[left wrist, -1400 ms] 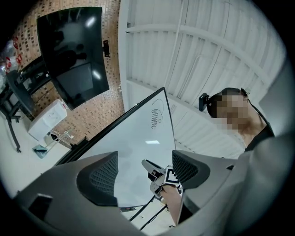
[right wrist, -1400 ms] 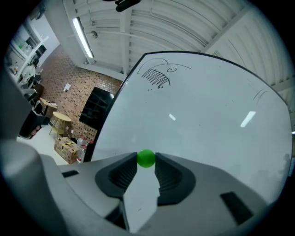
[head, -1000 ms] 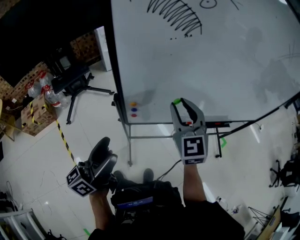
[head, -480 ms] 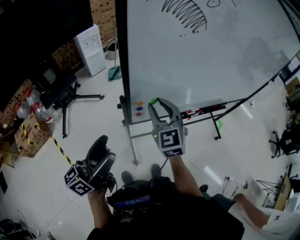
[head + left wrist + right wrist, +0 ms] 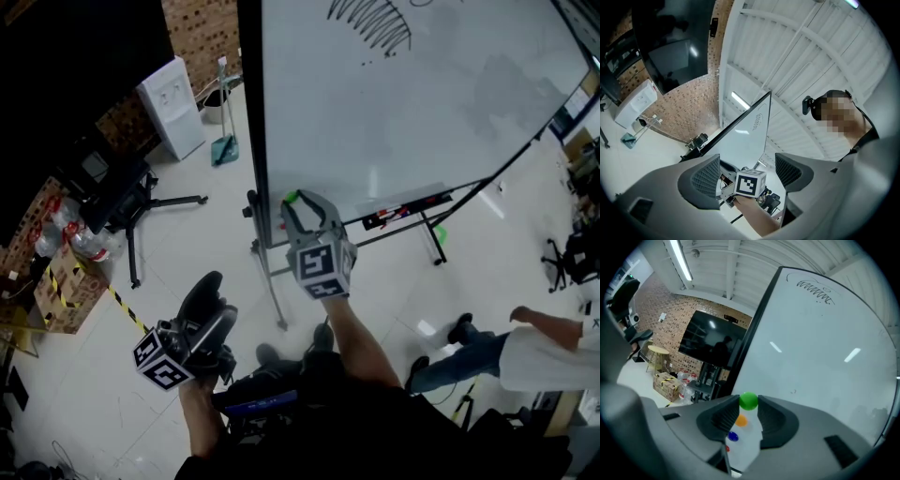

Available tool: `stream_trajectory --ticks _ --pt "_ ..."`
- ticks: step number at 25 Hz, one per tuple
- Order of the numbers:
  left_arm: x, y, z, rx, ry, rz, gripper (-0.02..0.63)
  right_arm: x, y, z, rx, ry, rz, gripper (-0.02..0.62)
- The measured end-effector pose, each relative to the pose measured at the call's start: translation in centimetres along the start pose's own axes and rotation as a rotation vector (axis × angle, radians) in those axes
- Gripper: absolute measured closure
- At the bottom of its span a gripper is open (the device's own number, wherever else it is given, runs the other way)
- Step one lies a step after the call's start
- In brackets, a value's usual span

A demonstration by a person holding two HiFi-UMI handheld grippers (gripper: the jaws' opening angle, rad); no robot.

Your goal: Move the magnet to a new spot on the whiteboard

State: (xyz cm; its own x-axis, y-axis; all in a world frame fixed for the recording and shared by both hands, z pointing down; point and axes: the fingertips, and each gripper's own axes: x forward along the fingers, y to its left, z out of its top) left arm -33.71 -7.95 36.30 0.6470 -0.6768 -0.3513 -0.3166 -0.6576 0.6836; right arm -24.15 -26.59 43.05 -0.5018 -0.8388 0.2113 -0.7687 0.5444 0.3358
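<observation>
One green magnet (image 5: 749, 401) sits pinched between the tips of my right tongs (image 5: 746, 405), both pads touching its sides, so I read that as a firm grip. It is low at the left edge of the whiteboard (image 5: 825, 348), just above the orange magnet (image 5: 741, 420) and blue magnet (image 5: 733, 436). I can't tell whether it is touching the board. My left tongs (image 5: 746, 171) hang spread and empty, well apart from the board. I judge this the carrying step. Next I need a bare patch, then to press the magnet flat and let go.
</observation>
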Motion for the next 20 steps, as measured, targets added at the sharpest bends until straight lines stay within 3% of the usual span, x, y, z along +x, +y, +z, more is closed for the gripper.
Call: stream_trajectory --ticks 20 --pt "-0.3 -0.5 -0.1 0.02 0.021 0.013 0.242 1.7 0.0 0.0 0.034 -0.019 -0.067 0.443"
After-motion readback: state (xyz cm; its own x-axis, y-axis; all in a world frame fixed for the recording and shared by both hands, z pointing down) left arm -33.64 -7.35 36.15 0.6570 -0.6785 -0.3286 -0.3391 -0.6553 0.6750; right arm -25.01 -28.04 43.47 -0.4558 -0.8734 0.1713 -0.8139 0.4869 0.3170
